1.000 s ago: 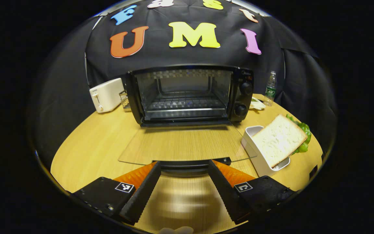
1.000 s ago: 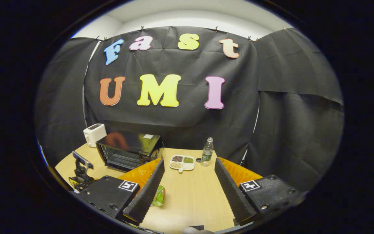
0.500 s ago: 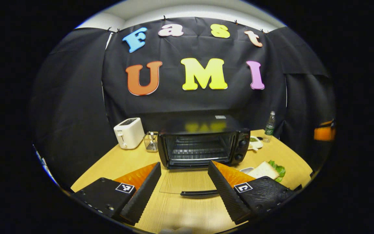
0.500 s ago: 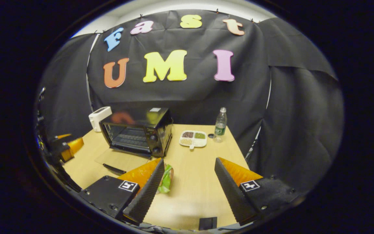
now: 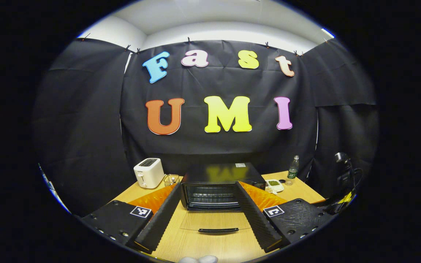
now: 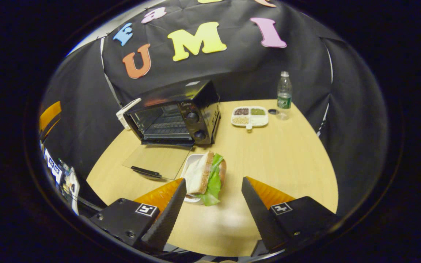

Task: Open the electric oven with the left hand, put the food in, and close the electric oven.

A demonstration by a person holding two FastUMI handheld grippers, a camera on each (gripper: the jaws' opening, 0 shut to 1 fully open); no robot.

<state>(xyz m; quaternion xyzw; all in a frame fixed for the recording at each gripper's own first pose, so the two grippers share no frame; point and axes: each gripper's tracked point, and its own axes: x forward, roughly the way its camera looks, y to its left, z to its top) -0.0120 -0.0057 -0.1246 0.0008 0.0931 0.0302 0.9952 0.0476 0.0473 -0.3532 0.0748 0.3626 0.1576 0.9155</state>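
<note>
Oven (image 6: pixel 175 113) door (image 6: pixel 157 160) is down flat on the tabletop (image 6: pixel 287 153), handle (image 6: pixel 145 172) at its front edge, rack bare inside. Opening looks done; step in hand, as I read it, is picking up the food.

Sandwich (image 6: pixel 207 173) stands on edge in a small white tray (image 6: pixel 190 166), just beside the door's right corner, lettuce hanging out the near side. Right tongs (image 6: pixel 213 208) spread wide, empty, hanging just short of it, sandwich nearer the left finger than the right.

Left tongs (image 5: pixel 210 215) also wide open, empty, held well back from the oven (image 5: pixel 217 186), lined up with the door handle (image 5: pixel 217 230).

For a clean grab:
- centre the right tongs on the sandwich first, it's off to one side
- clamp across both bread slices, not the lettuce, which would likely just tear away
- bread is soft, so squeeze lightly
- lift clear of the tray rim before swinging toward the rack
- approach over the door, not into it
- keep the left tongs parked clear till closing
</note>
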